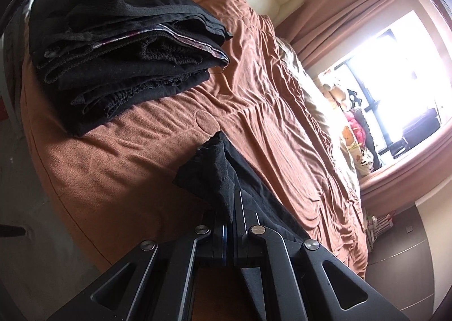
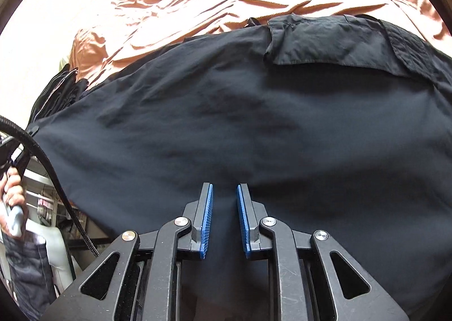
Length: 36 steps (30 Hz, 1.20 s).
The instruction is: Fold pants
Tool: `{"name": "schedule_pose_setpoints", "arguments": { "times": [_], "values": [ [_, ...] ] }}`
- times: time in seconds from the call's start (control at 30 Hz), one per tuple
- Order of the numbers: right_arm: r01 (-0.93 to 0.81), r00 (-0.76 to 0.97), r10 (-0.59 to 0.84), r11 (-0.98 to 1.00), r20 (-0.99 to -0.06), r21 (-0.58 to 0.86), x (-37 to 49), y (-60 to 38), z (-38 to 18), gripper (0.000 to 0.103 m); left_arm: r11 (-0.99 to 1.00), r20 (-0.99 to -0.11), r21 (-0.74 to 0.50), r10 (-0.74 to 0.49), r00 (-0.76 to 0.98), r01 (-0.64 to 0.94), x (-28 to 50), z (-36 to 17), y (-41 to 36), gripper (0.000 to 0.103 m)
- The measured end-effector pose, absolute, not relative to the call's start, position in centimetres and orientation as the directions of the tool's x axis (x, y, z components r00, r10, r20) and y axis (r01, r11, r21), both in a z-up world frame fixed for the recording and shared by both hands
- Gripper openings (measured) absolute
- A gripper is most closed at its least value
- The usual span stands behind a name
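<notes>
At the far left, a stack of folded black garments sat on the rust-brown quilted bed cover, well apart from the work. The left gripper had its jaws pressed together, pinching a bunched end of the dark navy, thin woven pants. From that pinch the cloth ran rightward across the bed, so the pants' long axis lay side to side, spread flat under the right gripper. Its jaws stood slightly apart just above the fabric, with no fold caught between the blue ribbed pads. A flapped cargo pocket lay beyond them, to the right.
</notes>
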State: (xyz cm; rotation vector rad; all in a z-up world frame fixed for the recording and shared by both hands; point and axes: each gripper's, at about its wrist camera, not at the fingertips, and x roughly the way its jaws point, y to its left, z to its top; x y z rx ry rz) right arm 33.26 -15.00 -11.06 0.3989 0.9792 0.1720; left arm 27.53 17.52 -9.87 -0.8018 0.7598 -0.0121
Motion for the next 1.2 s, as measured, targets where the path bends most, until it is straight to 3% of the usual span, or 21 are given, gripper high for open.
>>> {"name": "schedule_pose_setpoints", "arguments": {
  "times": [0.77, 1.2],
  "values": [
    [0.134, 0.559, 0.228, 0.924, -0.797, 0.358, 42.6, -14.7, -10.8, 0.013, 0.682, -0.613, -0.670, -0.285, 0.737, -0.293, 27.1, -10.9, 17.9, 0.002],
    [0.093, 0.517, 0.292, 0.915, -0.805, 0.392, 38.2, -13.7, -11.4, 0.013, 0.706, -0.550, -0.681, -0.318, 0.772, -0.194, 27.8, -5.9, 15.7, 0.002]
  ]
}}
